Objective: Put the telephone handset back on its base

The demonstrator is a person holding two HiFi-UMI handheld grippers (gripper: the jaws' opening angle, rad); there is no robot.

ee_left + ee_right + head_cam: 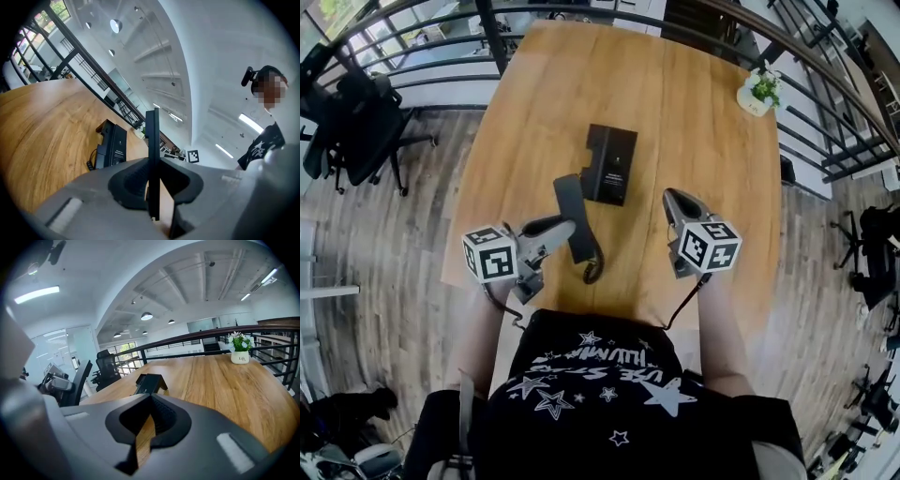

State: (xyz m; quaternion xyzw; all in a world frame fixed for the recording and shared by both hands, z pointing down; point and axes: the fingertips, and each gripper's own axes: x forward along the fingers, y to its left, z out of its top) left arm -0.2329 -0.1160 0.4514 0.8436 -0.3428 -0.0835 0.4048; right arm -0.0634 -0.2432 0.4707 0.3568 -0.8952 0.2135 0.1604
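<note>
The black telephone handset (573, 211) is off its base, clamped in my left gripper (566, 226), which is shut on it just above the table's near edge. In the left gripper view the handset (152, 140) stands edge-on between the jaws. The black base (610, 164) lies flat at the table's middle, just beyond the handset; it also shows in the left gripper view (113, 144) and the right gripper view (148, 382). A coiled cord (593, 269) hangs from the handset's near end. My right gripper (674, 198) hovers right of the base, shut and holding nothing.
The wooden table (694, 122) has a small potted plant (757, 92) at its far right corner. Black railings (422, 70) run round the table's far side. An office chair (358, 122) stands on the floor at the left.
</note>
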